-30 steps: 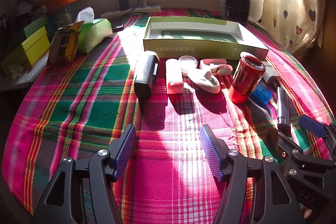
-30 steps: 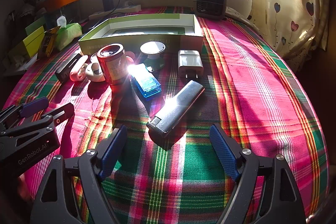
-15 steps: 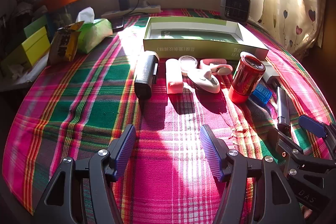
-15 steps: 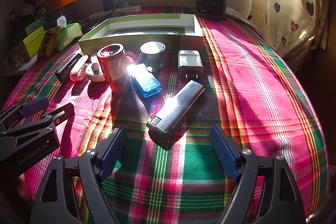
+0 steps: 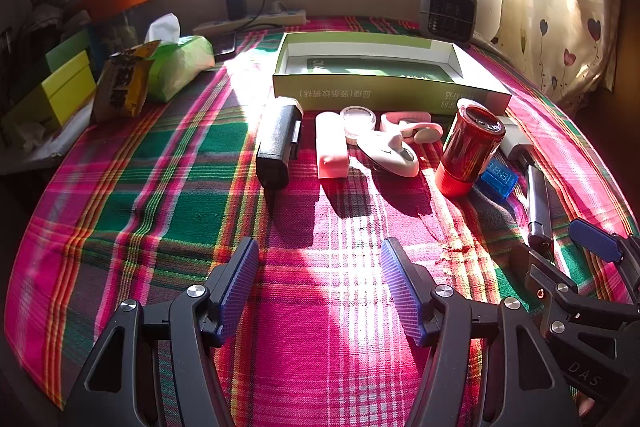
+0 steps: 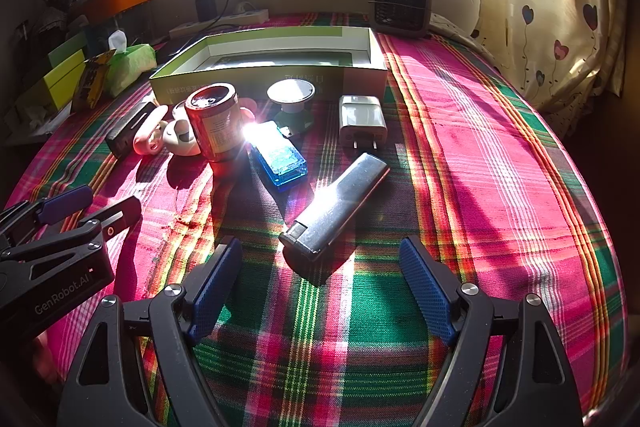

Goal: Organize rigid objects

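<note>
Both grippers (image 5: pixel 318 285) (image 6: pixel 320 279) spread wide, empty

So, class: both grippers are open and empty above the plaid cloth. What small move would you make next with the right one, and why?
Probably ease the right gripper forward and down so its jaws straddle the silver lighter. The lighter lies flat just ahead of the open jaws, nearer than any other item, with bare cloth on both sides, and the open box behind is empty.

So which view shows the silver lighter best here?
The right wrist view: the silver lighter lies whole and unobstructed on the plaid cloth, just ahead of the open right tongs. The left wrist view shows it only as a thin, foreshortened sliver near the right edge.
</note>
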A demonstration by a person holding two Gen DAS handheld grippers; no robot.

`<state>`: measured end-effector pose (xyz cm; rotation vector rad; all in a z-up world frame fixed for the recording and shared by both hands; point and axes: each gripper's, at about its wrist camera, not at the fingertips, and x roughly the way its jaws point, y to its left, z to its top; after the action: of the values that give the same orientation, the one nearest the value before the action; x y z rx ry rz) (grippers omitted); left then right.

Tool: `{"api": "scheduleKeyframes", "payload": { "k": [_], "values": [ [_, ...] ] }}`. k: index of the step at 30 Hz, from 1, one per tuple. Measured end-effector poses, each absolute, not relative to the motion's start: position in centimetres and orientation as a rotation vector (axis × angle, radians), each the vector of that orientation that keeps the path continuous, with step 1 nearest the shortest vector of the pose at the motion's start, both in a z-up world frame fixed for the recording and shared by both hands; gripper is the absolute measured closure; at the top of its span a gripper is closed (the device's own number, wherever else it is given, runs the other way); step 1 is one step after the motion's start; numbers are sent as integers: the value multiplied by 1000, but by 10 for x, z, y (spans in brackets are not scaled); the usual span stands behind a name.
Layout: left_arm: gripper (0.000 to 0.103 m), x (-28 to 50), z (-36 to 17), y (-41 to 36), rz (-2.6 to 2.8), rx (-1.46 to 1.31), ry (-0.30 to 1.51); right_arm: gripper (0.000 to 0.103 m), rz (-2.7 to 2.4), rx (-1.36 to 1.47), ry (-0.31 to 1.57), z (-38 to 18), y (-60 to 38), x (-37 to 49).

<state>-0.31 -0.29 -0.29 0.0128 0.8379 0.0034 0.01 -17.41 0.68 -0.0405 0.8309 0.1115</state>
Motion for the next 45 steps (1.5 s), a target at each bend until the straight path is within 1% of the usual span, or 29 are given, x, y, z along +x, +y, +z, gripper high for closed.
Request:
{"api": "scheduleKeyframes", "payload": {
  "k": [18,28,41,45],
  "values": [
    [41,-4,3,-2,-25,10,850,22,131,-33,835,8,-177,0],
    [41,-1,5,18,-89,-86,848,22,40,53,851,13,-205,5],
    [41,12,7,29,-108,-109,865,22,37,87,863,14,-202,26],
    [41,17,6,32,-96,-111,869,27,25,66,864,14,-210,27]
  ]
}}
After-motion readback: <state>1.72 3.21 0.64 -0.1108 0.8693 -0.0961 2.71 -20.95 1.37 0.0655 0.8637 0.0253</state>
